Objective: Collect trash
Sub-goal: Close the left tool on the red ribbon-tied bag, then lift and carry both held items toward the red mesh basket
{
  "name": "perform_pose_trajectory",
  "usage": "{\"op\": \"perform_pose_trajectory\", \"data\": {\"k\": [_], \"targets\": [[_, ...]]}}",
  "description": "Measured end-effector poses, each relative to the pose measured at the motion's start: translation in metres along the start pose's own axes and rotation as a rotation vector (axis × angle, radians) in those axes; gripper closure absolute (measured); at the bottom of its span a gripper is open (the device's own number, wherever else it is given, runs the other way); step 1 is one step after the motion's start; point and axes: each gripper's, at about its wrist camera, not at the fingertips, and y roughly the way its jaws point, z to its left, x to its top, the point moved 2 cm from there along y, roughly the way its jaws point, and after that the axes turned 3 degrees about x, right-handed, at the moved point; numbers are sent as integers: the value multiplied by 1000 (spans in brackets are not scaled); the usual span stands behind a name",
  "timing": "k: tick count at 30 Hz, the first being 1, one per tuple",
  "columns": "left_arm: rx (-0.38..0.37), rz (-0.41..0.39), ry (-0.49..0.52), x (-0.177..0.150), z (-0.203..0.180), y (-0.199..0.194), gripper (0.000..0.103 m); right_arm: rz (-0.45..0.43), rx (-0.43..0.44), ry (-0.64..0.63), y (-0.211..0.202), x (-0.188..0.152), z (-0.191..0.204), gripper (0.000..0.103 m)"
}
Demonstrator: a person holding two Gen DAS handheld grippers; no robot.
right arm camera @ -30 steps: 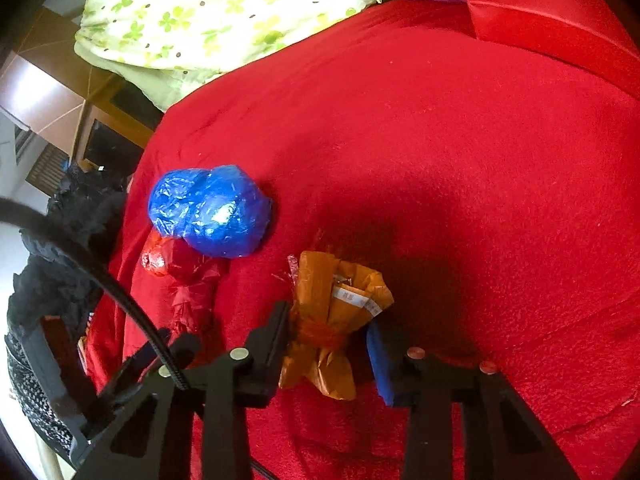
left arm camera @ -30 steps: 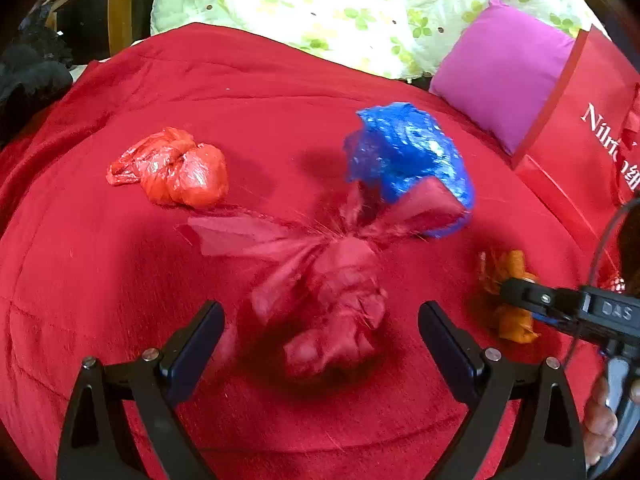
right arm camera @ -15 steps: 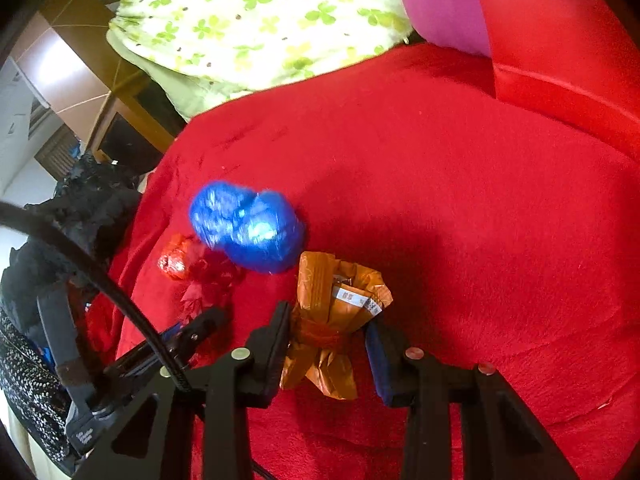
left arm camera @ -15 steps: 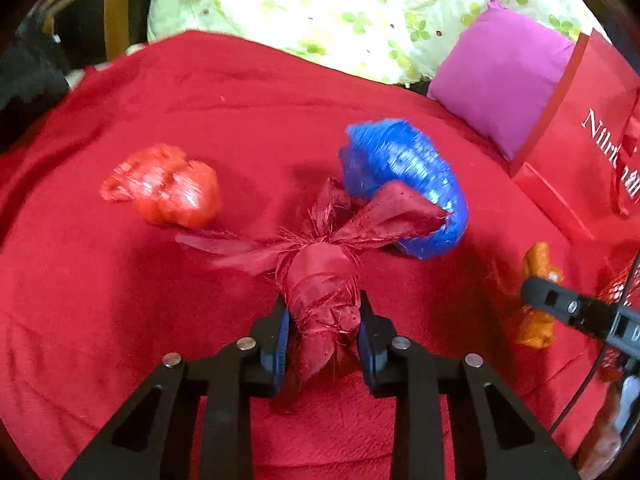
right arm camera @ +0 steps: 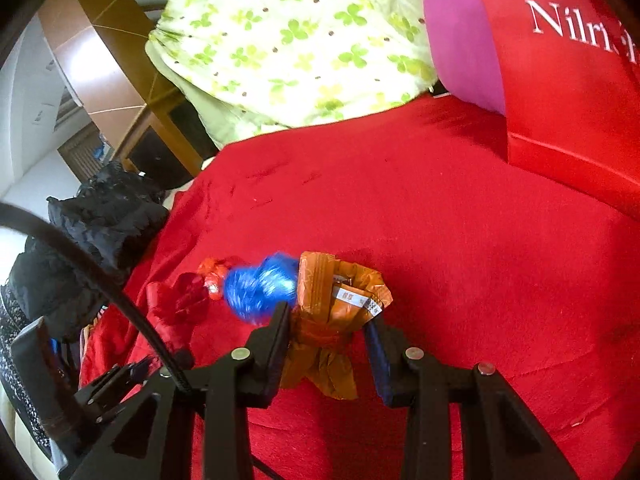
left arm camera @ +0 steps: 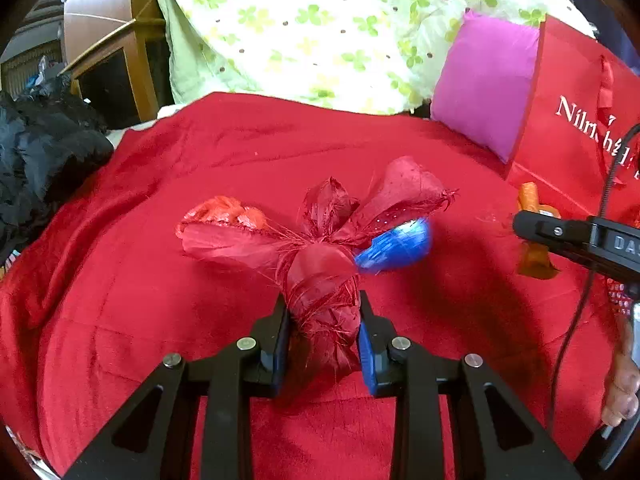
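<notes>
Count: four bits of trash in view, two grippers, one red bag, one pink cushion, one floral pillow.

Left gripper (left arm camera: pixel 322 334), bottom centre of the left wrist view: jaws clamped on the dark red wrapper bundle (left arm camera: pixel 324 280). Its knotted body sits squeezed between the pads; the frayed ends fan out above the fingertips toward frame centre.

Right gripper (right arm camera: pixel 326 338), bottom centre of the right wrist view: jaws clamped on the orange wrapper (right arm camera: pixel 332 316) at its tied waist. The crumpled top with a white label sticks up past the fingertips; the tail hangs below them.

Loose trash on the red blanket (left arm camera: pixel 120 300):
- Blue foil ball (left arm camera: pixel 396 246), mid-frame in the left view, just right of and behind the held bundle, partly hidden by it. Blurred.
- Light red crumpled wrapper (left arm camera: pixel 224 212), mid-left in the left view, behind the bundle's left end.

Red bag (left arm camera: pixel 576 128) with white lettering stands at right edge, pink cushion (left arm camera: pixel 484 80) just left of it, green floral pillow (left arm camera: pixel 300 28) along the top.

A hand (left arm camera: pixel 622 392) shows at lower right edge of the left view, on the right gripper's handle.
</notes>
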Motion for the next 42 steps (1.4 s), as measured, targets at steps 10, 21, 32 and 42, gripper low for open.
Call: {"op": "perform_pose_trajectory", "data": {"k": [10, 21, 32, 42], "targets": [[24, -89, 1, 5, 0, -38, 72, -58, 0, -76, -13, 4, 21, 64], [31, -160, 25, 9, -10, -60, 72, -137, 7, -156, -40, 7, 34, 64], [37, -210, 54, 13, -24, -73, 72, -184, -2, -190, -61, 8, 32, 64], [41, -220, 91, 13, -35, -71, 71, -195, -14, -165, -72, 11, 15, 64]]}}
